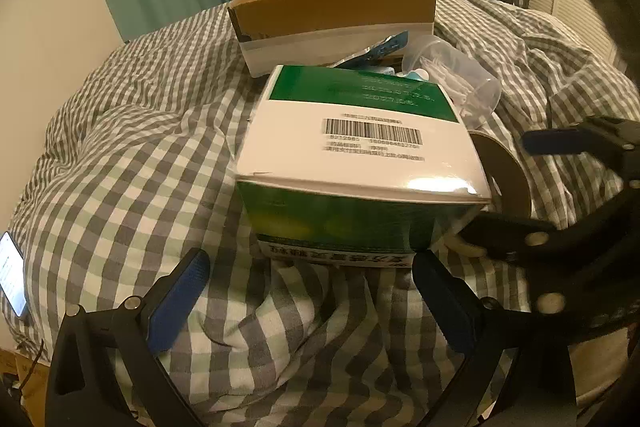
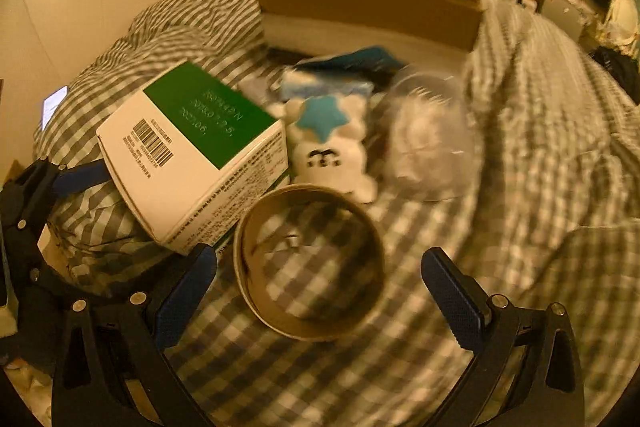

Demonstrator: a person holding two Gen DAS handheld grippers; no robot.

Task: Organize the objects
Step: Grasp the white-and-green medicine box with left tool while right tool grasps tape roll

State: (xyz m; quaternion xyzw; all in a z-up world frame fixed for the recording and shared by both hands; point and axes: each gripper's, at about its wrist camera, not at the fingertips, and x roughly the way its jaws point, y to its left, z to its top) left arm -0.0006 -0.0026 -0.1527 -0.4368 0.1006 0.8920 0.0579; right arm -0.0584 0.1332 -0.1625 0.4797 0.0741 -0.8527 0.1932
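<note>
Cardboard box (image 1: pixel 332 9), open-topped, sits on the checked duvet (image 1: pixel 132 163); its contents are hidden. Nearer lies a green-and-white carton (image 1: pixel 356 151) with a barcode, beside a tape ring (image 2: pixel 310 263). Left gripper (image 1: pixel 310 301) and right gripper (image 2: pixel 320 301) both gape wide, holding nothing.

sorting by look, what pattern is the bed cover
Grey, pale green and white checked bed cover, clearest in the left wrist view.
</note>
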